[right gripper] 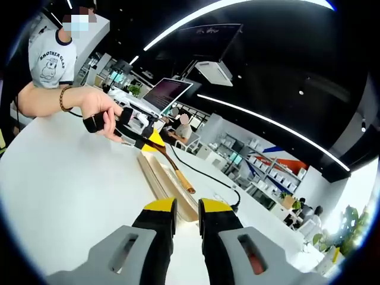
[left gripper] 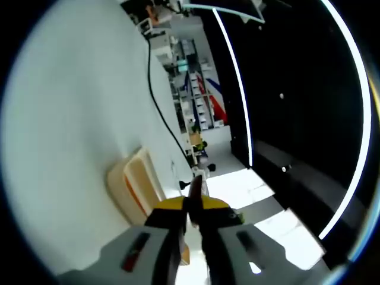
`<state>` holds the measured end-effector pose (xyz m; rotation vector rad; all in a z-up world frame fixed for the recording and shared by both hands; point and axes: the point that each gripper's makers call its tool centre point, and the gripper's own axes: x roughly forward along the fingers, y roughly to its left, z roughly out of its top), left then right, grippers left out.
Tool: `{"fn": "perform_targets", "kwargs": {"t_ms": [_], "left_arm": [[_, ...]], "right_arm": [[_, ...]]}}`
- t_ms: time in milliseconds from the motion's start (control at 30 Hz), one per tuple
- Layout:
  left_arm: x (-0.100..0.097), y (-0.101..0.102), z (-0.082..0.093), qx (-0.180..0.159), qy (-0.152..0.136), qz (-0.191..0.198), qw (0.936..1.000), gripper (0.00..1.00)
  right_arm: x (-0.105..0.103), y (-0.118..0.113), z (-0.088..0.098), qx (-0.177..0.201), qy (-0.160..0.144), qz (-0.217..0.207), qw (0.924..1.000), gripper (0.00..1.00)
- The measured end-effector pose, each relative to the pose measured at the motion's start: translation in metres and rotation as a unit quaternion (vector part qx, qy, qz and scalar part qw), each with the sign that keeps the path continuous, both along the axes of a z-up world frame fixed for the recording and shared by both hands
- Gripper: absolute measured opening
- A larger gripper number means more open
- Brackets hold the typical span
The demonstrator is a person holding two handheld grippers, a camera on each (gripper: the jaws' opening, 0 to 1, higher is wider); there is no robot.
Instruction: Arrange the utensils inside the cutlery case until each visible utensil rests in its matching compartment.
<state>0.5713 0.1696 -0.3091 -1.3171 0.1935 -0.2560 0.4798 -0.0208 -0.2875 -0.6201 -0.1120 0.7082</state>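
Observation:
In the left gripper view my left gripper (left gripper: 195, 206) is shut on a slim dark brown utensil (left gripper: 195, 187), which sticks out past the yellow jaw tips. The light wooden cutlery case (left gripper: 133, 184) lies on the white table just beyond. The right gripper view shows a hand holding the left gripper (right gripper: 155, 141). The brown utensil (right gripper: 175, 169) slants from it down to the far side of the case (right gripper: 160, 178). My right gripper (right gripper: 187, 212) hovers near the case's close end, its jaws a narrow gap apart with nothing between them. The case's compartments are not visible.
A black cable (right gripper: 208, 175) runs over the white table (right gripper: 65, 184) behind the case, also seen as the cable (left gripper: 157, 101) in the left gripper view. An open laptop (right gripper: 166, 92) stands at the table's far side. A person's arm (right gripper: 44, 98) reaches in from the left.

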Motion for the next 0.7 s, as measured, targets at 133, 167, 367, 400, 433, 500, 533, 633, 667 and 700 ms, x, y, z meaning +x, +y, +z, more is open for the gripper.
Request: {"fn": "perform_targets", "kwargs": {"t_ms": [133,167,367,400,433,500,533,633,667,700], "left_arm": [[0.001,0.013,-0.014,0.05,0.015,0.013,0.9986,0.07],[0.0,0.012,-0.013,0.048,0.014,0.012,0.9987,0.07],[0.002,0.014,-0.015,0.078,0.014,0.021,0.9967,0.07],[0.001,0.017,-0.017,0.086,0.015,0.028,0.9958,0.07],[0.001,0.018,-0.018,0.091,0.014,0.029,0.9954,0.07],[0.002,0.019,-0.017,0.1,0.011,0.032,0.9944,0.07],[0.001,0.019,-0.015,0.105,0.007,0.035,0.9938,0.07],[0.001,0.022,-0.009,0.145,-0.014,0.049,0.9881,0.07],[0.002,0.022,-0.009,0.153,-0.013,0.05,0.9868,0.07],[0.001,0.02,-0.01,0.154,-0.012,0.048,0.9868,0.07]], "right_arm": [[0.002,-0.006,0.008,0.008,-0.017,-0.016,0.9997,0.14],[0.003,-0.008,0.009,0.009,-0.02,-0.02,0.9996,0.14],[0.004,-0.01,0.008,0.004,-0.017,-0.026,0.9995,0.14],[0.004,-0.009,0.007,0.003,-0.016,-0.025,0.9996,0.14],[0.004,-0.009,0.007,0.002,-0.017,-0.024,0.9996,0.14],[0.004,-0.009,0.007,0.0,-0.019,-0.024,0.9995,0.14],[0.003,-0.009,0.007,0.0,-0.019,-0.024,0.9995,0.14],[0.004,-0.01,0.008,-0.002,-0.021,-0.026,0.9994,0.14],[0.004,-0.01,0.008,-0.003,-0.021,-0.027,0.9994,0.14],[0.004,-0.01,0.007,-0.004,-0.02,-0.027,0.9994,0.14]]}}
